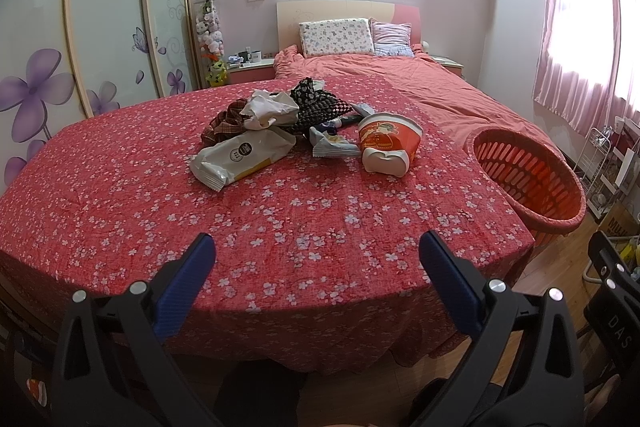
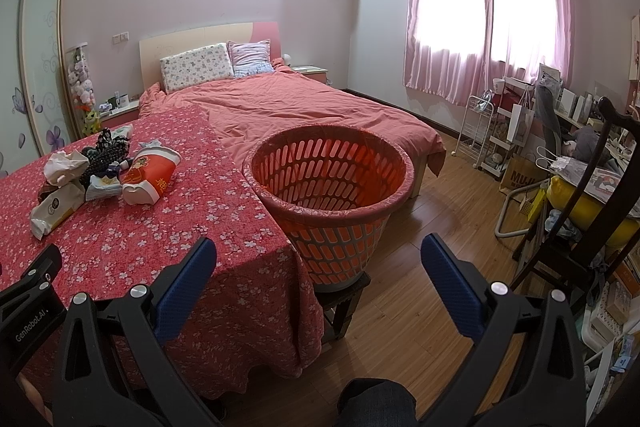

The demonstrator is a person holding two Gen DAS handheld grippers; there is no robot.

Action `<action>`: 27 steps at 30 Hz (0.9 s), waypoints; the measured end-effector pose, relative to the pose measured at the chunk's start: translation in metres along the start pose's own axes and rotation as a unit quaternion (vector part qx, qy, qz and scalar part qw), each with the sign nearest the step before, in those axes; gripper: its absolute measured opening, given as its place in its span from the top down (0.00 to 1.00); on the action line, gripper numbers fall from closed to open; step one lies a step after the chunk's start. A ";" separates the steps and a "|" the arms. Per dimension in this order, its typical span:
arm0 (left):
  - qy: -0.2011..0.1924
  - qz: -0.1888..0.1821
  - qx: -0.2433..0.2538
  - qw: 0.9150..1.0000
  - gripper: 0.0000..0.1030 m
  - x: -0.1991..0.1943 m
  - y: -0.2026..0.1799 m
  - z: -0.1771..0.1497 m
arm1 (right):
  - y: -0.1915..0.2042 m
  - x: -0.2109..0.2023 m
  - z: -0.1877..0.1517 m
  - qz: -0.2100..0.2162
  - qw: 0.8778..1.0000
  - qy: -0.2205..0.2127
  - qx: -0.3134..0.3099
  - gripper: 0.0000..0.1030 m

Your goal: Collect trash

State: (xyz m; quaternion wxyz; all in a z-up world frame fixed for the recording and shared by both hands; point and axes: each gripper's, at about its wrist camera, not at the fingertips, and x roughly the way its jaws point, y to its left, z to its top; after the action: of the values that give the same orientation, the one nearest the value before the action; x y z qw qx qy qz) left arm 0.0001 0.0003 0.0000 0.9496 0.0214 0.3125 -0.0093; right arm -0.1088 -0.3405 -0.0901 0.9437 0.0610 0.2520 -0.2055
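Note:
A pile of trash lies on the red floral cover (image 1: pixel 280 227): a white snack bag (image 1: pixel 240 157), crumpled white paper (image 1: pixel 268 107), a red paper cup on its side (image 1: pixel 386 141), small wrappers (image 1: pixel 332 143) and dark checked cloth (image 1: pixel 316 103). An orange slotted basket (image 1: pixel 528 179) stands at the bed's right side; the right wrist view shows it empty (image 2: pixel 332 183) on a dark stool. My left gripper (image 1: pixel 316 251) is open and empty, at the bed's near edge, short of the pile. My right gripper (image 2: pixel 318 255) is open and empty, just in front of the basket.
The pink bed (image 2: pixel 304 107) runs back to two pillows (image 1: pixel 336 37) and a headboard. A wardrobe (image 1: pixel 100 27) is on the left. A white wire rack (image 2: pixel 480 131), a cluttered desk and a dark chair (image 2: pixel 580 227) stand on the right over a wood floor (image 2: pixel 420 287).

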 end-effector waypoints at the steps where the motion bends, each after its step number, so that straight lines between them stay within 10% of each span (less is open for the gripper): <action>1: 0.000 0.000 0.000 1.000 0.04 0.000 0.000 0.000 | 0.000 0.000 0.000 0.000 1.000 0.000 0.000 0.02; 27: 0.005 -0.003 -0.006 1.000 0.04 0.007 -0.001 0.000 | 0.002 0.004 0.000 -0.001 1.000 0.001 0.000 0.02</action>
State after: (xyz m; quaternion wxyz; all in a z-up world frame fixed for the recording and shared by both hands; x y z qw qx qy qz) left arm 0.0058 -0.0007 -0.0042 0.9480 0.0152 0.3178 -0.0101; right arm -0.1054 -0.3403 -0.0920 0.9433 0.0613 0.2527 -0.2063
